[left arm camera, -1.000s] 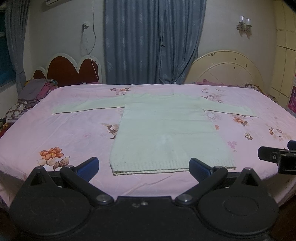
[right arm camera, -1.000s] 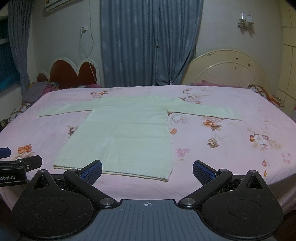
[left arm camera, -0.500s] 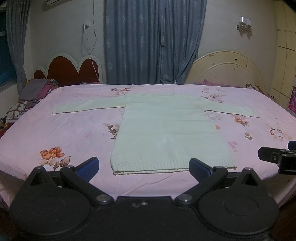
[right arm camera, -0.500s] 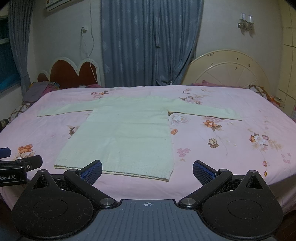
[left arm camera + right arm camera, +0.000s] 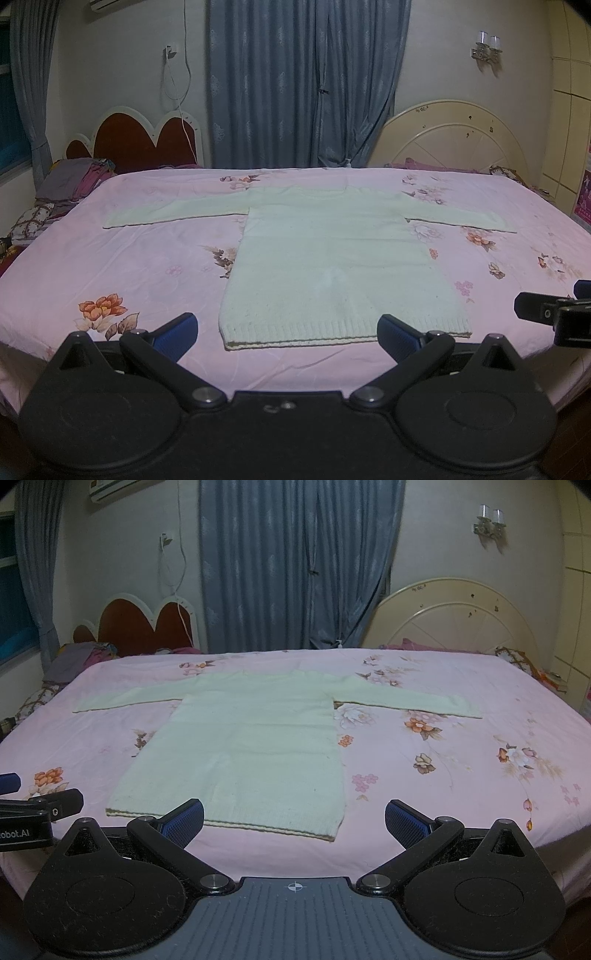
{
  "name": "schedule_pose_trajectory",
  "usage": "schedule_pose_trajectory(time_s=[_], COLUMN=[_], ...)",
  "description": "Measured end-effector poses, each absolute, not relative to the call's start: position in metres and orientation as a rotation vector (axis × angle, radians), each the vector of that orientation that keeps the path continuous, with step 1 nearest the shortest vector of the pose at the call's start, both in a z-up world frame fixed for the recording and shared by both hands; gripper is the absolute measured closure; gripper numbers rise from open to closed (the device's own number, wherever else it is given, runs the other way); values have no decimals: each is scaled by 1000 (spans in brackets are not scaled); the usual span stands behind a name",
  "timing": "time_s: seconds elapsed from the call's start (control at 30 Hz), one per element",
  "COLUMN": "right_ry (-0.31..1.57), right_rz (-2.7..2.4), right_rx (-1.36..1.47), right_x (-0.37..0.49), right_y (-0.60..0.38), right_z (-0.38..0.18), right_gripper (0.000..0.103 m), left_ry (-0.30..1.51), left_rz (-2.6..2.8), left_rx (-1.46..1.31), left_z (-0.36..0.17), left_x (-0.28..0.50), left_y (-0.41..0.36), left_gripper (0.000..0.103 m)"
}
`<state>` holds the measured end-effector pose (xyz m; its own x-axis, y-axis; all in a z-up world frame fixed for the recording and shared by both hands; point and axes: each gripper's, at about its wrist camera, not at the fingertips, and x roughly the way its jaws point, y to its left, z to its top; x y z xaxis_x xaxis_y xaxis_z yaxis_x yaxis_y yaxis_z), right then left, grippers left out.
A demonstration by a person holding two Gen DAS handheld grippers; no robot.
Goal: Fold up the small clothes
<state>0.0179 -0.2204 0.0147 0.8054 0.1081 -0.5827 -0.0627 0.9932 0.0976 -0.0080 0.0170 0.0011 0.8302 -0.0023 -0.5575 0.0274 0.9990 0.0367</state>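
A pale cream knit sweater [image 5: 332,258] [image 5: 251,746] lies flat on the pink floral bed sheet [image 5: 147,266] [image 5: 443,775], sleeves spread to both sides and ribbed hem nearest me. My left gripper [image 5: 287,334] hovers open just short of the hem, with nothing between its blue pads. My right gripper [image 5: 294,821] is open too, at the hem's right corner and off the cloth. Each gripper shows at the edge of the other's view: the right gripper [image 5: 554,314] and the left gripper [image 5: 33,808].
A red heart-shaped headboard [image 5: 136,144] and a pile of clothes [image 5: 70,184] are at the far left. A cream round headboard [image 5: 458,144] stands at the far right, with blue curtains [image 5: 306,85] behind the bed. The bed's front edge runs just under the grippers.
Both views have crept slightly closer to the bed; the sweater lies as before and both grippers stay open.
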Motion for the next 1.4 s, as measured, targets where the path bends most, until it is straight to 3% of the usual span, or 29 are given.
schedule_pose_trajectory(time_s=[0.87, 1.4], right_ry=[634, 626], right_rz=[96, 3], right_rx=[68, 58], right_x=[30, 114], right_y=[-222, -233], right_z=[9, 3], right_gripper=[0, 0], left_ry=[595, 598], left_rz=[-21, -61], left_rx=[60, 63], left_z=[-2, -11], left_x=[4, 105], left_y=[13, 14], left_gripper=[0, 0])
